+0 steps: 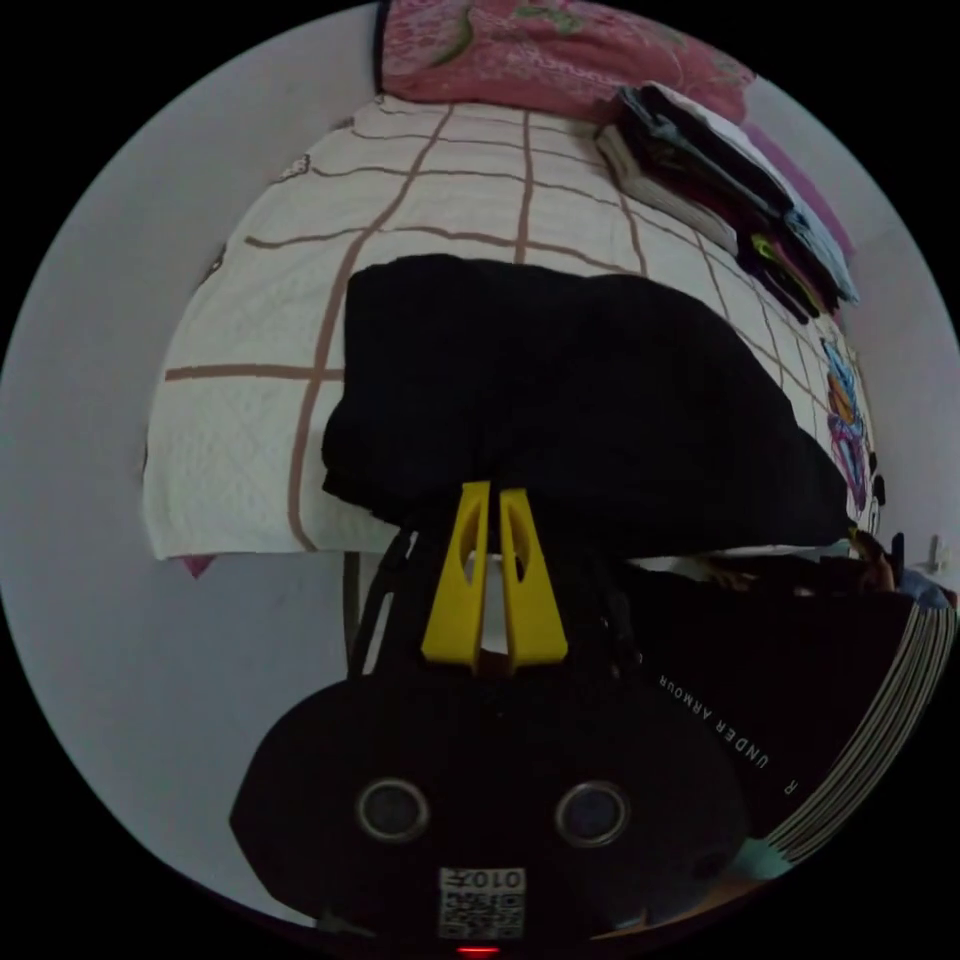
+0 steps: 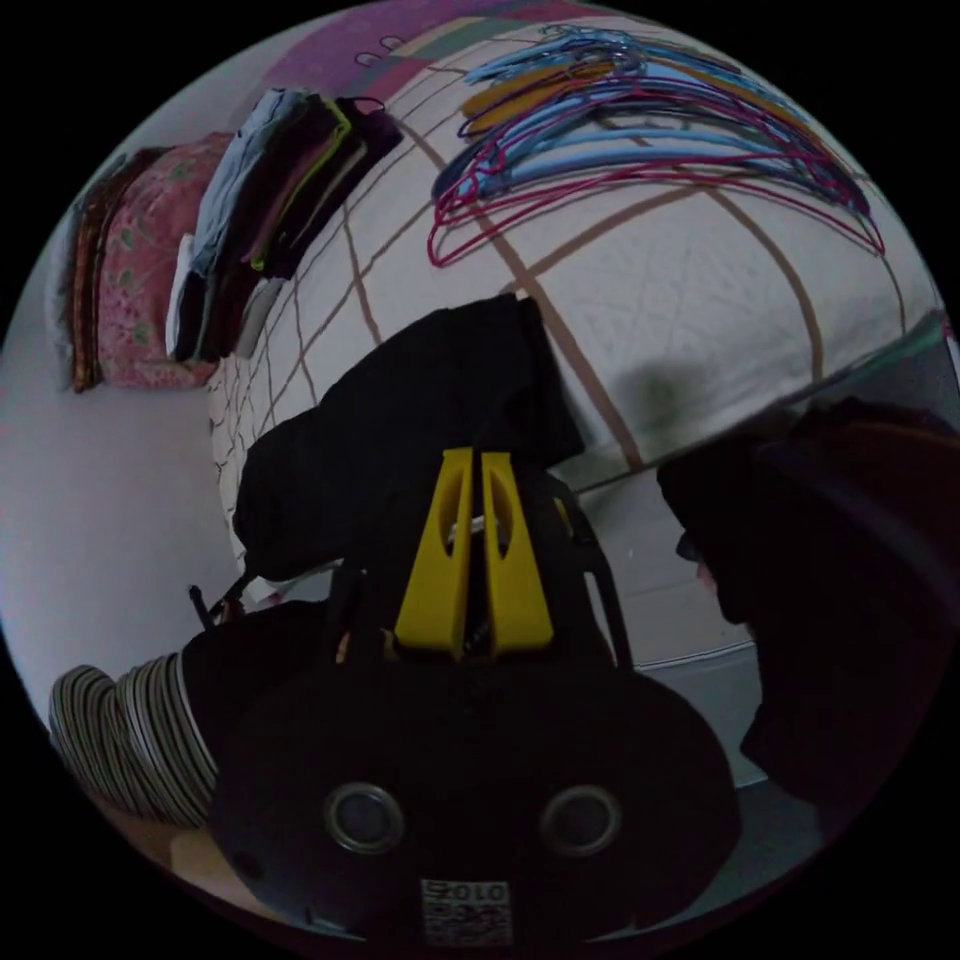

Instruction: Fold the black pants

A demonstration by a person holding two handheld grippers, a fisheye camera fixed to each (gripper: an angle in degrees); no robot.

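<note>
The black pants [image 1: 560, 390] lie bunched in a thick folded heap at the near edge of the bed [image 1: 250, 420], which has a white quilt with brown grid lines. My left gripper [image 1: 495, 490] has its yellow jaws pressed together on the heap's near edge. In the right gripper view the black pants [image 2: 400, 430] hang partly over the edge of the bed [image 2: 720, 300]. My right gripper [image 2: 475, 458] is shut on the dark cloth, which covers its jaw tips.
A stack of folded clothes [image 1: 720, 190] [image 2: 270, 200] sits further up the bed beside a pink pillow [image 1: 540, 50] [image 2: 135, 270]. Several coloured hangers [image 2: 650, 130] lie on the quilt. A person's striped sleeve [image 1: 870, 720] [image 2: 120, 730] and dark top [image 2: 850, 580] are close by.
</note>
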